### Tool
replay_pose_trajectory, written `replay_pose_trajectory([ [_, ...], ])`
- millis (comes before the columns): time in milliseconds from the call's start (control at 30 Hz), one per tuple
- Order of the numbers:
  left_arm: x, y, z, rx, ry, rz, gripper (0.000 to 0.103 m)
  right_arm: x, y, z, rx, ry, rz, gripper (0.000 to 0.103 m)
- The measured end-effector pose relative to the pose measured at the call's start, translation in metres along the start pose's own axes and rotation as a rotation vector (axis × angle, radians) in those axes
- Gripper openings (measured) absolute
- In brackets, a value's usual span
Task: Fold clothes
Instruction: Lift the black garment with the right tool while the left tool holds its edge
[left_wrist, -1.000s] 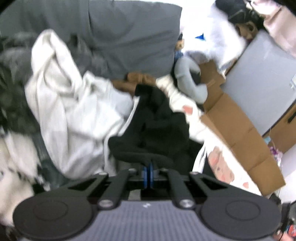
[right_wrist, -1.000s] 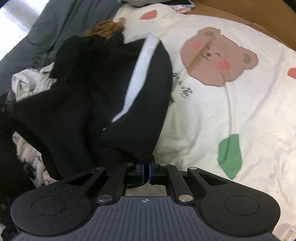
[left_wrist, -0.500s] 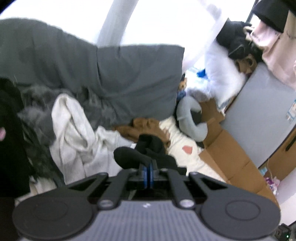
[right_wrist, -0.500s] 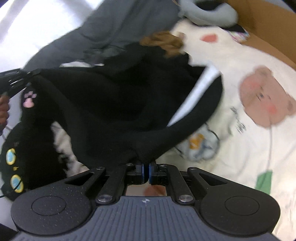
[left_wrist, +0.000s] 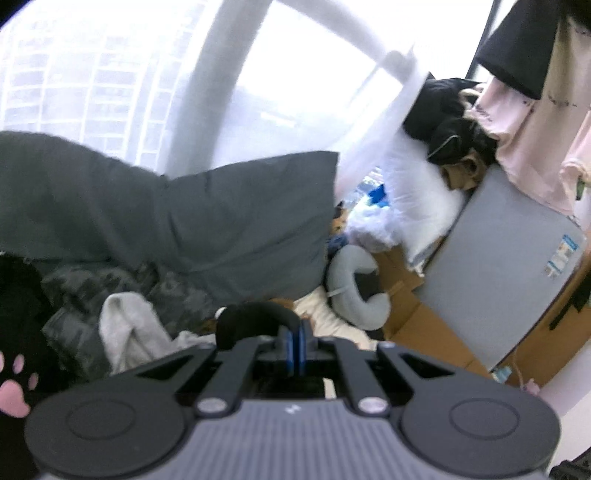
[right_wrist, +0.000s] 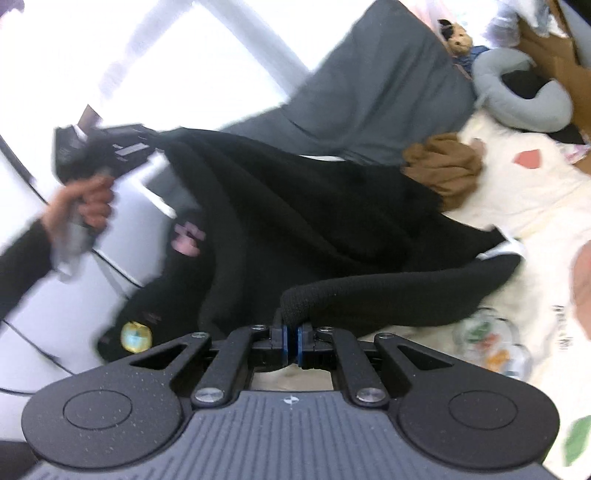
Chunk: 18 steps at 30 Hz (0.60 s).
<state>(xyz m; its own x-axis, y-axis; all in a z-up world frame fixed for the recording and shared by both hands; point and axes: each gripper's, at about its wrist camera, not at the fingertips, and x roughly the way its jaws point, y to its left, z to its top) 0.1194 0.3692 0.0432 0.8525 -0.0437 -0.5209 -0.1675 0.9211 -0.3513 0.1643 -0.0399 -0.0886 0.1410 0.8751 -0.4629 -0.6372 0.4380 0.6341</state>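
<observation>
Both jaws are closed on the black garment (right_wrist: 295, 221), which hangs stretched between them above the bed (right_wrist: 517, 199). The right gripper (right_wrist: 291, 334) pinches a rolled edge; the left gripper (left_wrist: 294, 345) pinches another edge. In the right view the left hand (right_wrist: 86, 205) is at 9 o'clock, the grey pillow (right_wrist: 388, 92) at 1 o'clock, and a brown cloth (right_wrist: 443, 166) lies just beside the garment.

Cream cartoon-print bedsheet (right_wrist: 517, 206) at right carries a brown garment (right_wrist: 443, 166), grey neck pillow (right_wrist: 524, 107) above, black garment (right_wrist: 314, 229) trailing across.
</observation>
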Motion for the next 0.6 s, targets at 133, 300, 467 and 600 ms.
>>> replay_pose_trajectory([
  [133, 0.014, -0.025, 0.0, 0.023, 0.021, -0.004, 0.003, -0.01, 0.006, 0.003, -0.03, -0.029, 0.033, 0.003],
  [300, 0.049, -0.053, -0.019, 0.055, 0.073, -0.021, 0.003, -0.012, -0.028, -0.026, 0.044, -0.009, -0.032, 0.003],
  [467, 0.08, -0.079, -0.032, 0.071, 0.095, -0.055, 0.003, -0.029, -0.06, -0.054, 0.144, -0.018, -0.066, 0.003],
  [600, 0.101, -0.102, -0.04, 0.084, 0.116, -0.081, 0.003, -0.045, -0.084, -0.074, 0.202, -0.058, -0.076, 0.003],
])
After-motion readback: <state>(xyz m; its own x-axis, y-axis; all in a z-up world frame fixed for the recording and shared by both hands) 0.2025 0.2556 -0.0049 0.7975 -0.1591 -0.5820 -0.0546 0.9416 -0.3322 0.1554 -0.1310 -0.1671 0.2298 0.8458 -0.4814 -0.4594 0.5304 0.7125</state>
